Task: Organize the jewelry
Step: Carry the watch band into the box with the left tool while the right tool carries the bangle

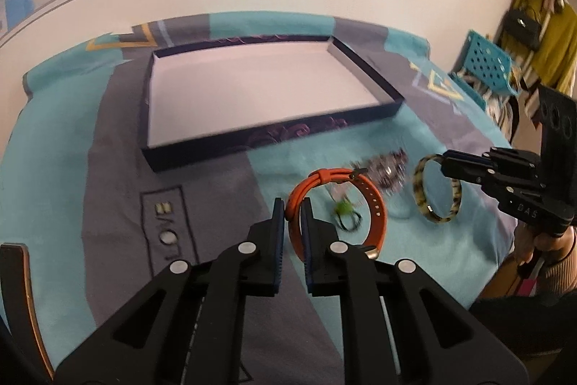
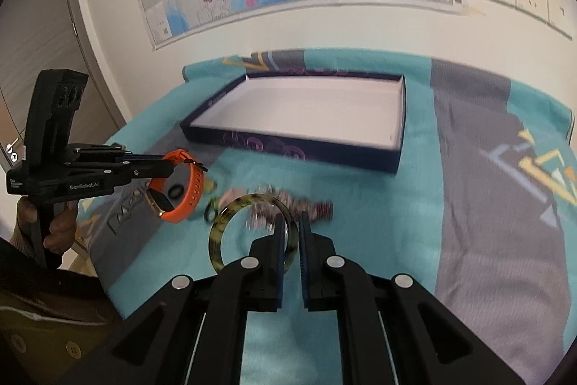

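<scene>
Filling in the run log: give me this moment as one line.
left gripper: shut on orange watch | right gripper: shut on tortoiseshell bangle | box: empty | beaded pieces: on cloth

The orange watch (image 1: 371, 204) with a rose-gold case, its strap buckled into a loop, stands on edge, its band pinched between the pads of the left tool (image 1: 293, 208); the mottled yellow-and-black bangle (image 2: 230, 226), a rigid ring, stands upright with its right rim clamped in the right tool (image 2: 292, 222); beyond and between the two tools a blurred heap of beaded bracelets (image 2: 303, 208) and a small green-and-black piece (image 1: 346, 213) lie on the teal cover; further ahead of both tools sits the shallow dark box (image 1: 274, 136) with its white floor, open and bare.
</scene>
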